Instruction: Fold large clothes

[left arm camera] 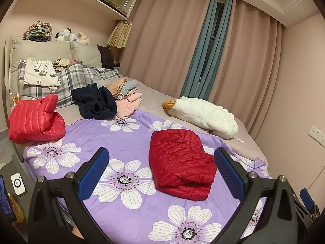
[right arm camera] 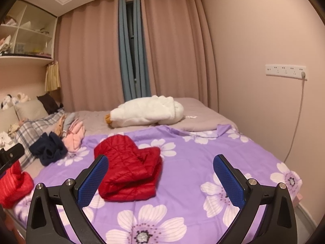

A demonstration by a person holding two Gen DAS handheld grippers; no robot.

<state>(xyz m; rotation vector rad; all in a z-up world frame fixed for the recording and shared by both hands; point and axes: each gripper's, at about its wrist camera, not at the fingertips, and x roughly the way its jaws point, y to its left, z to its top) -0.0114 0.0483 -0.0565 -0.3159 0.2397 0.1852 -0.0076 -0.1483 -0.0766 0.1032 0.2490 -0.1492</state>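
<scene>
The dark red jacket [left arm camera: 180,163] lies folded in a compact bundle on the purple floral sheet [left arm camera: 126,142] of the bed, so this garment looks finished. Both the left tool [left arm camera: 161,174] and right tool [right arm camera: 160,180] hover above it, spread wide and holding nothing. The next move likely calls for reaching to another garment, perhaps the bright red jacket [left arm camera: 34,119] or navy clothes [left arm camera: 95,101].

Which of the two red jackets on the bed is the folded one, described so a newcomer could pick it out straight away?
Start from the purple flowered sheet covering the near part of the bed. The folded dark red quilted jacket lies flat near its middle, in front of the white plush duck. The brighter red jacket sits bunched up at the sheet's left edge, by the plaid pillows.
</scene>
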